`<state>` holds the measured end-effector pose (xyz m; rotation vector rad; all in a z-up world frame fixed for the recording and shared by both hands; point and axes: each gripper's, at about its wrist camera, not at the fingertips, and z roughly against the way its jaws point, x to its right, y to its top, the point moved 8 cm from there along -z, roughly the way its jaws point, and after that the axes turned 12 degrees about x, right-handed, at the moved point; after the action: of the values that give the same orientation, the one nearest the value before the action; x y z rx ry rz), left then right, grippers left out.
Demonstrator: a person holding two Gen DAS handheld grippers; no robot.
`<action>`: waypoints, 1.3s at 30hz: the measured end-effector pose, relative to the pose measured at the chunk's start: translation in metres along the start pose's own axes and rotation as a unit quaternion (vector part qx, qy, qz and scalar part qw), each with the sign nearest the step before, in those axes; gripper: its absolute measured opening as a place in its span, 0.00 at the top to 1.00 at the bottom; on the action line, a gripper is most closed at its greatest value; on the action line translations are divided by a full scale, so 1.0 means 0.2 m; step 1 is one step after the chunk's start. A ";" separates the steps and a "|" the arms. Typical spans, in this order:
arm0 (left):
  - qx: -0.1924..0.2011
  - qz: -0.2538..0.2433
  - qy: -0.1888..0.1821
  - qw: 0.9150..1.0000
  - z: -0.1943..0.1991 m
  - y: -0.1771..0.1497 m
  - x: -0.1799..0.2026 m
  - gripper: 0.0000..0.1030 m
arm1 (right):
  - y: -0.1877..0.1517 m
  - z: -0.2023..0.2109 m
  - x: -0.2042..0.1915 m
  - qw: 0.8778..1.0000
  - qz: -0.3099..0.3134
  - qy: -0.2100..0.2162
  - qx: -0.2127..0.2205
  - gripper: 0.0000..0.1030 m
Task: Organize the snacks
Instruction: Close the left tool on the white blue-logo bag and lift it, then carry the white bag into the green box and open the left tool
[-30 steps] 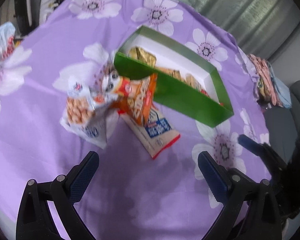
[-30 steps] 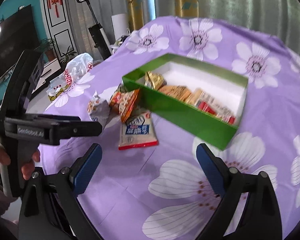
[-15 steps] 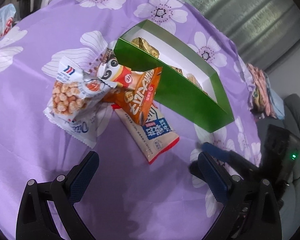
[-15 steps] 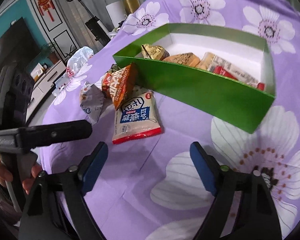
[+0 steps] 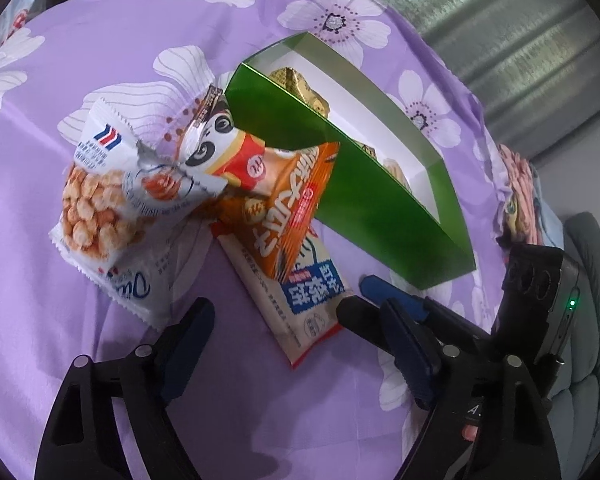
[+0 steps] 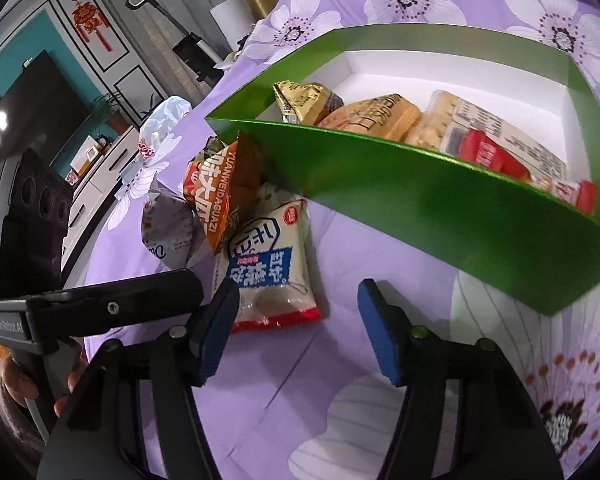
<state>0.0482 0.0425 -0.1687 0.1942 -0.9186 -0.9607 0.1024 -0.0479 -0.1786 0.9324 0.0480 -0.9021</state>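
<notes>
You are at the pick-up step: both claws have just been narrowing, neither holding anything. The right claw [image 6: 296, 324] hangs over the white-and-blue packet [image 6: 266, 270], which lies on the desk [image 6: 260, 400] beside the green box [image 6: 440, 216]; the left claw [image 5: 296, 344] flanks it too — next, lower and pinch its near edge.

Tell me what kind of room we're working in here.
Most likely a home living room: a dark television over a low white cabinet, a red knot ornament on the panelled wall, and a flowered purple tablecloth.
</notes>
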 end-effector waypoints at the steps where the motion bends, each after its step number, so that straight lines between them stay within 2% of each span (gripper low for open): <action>1: 0.001 0.002 0.002 1.000 -0.01 0.01 0.00 0.25 | 0.00 -0.01 0.00 1.000 0.001 0.003 -0.002 0.43; 6: -0.001 0.023 -0.003 1.000 -0.04 0.01 -0.04 0.37 | 0.01 -0.06 -0.01 1.000 0.008 0.013 -0.017 0.53; 13: -0.008 0.046 -0.014 0.999 -0.05 0.02 -0.08 0.53 | -0.05 -0.07 -0.08 0.998 0.000 0.044 -0.041 0.74; 16: -0.016 0.047 -0.014 0.999 -0.04 0.02 -0.09 0.65 | -0.06 -0.06 -0.08 0.998 -0.014 0.047 -0.038 0.77; 20: -0.028 0.047 -0.021 0.998 -0.03 -0.01 -0.10 0.75 | -0.10 -0.03 -0.09 0.997 -0.025 0.055 -0.039 0.79; 29: -0.038 0.006 -0.017 0.999 0.04 -0.09 -0.03 0.77 | -0.17 0.07 -0.15 0.998 -0.025 0.045 -0.032 0.82; 35: -0.023 -0.028 -0.027 0.999 0.13 -0.08 0.08 0.77 | -0.16 0.20 -0.17 0.999 -0.027 0.044 0.001 0.82; 39: -0.003 -0.058 -0.037 0.998 0.19 -0.05 0.19 0.77 | -0.10 0.32 -0.20 0.999 -0.017 0.040 0.031 0.82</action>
<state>0.0240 0.0166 -0.1282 0.2091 -0.9802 -1.0843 0.0425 -0.0726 -0.1371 1.0277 0.1059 -0.9005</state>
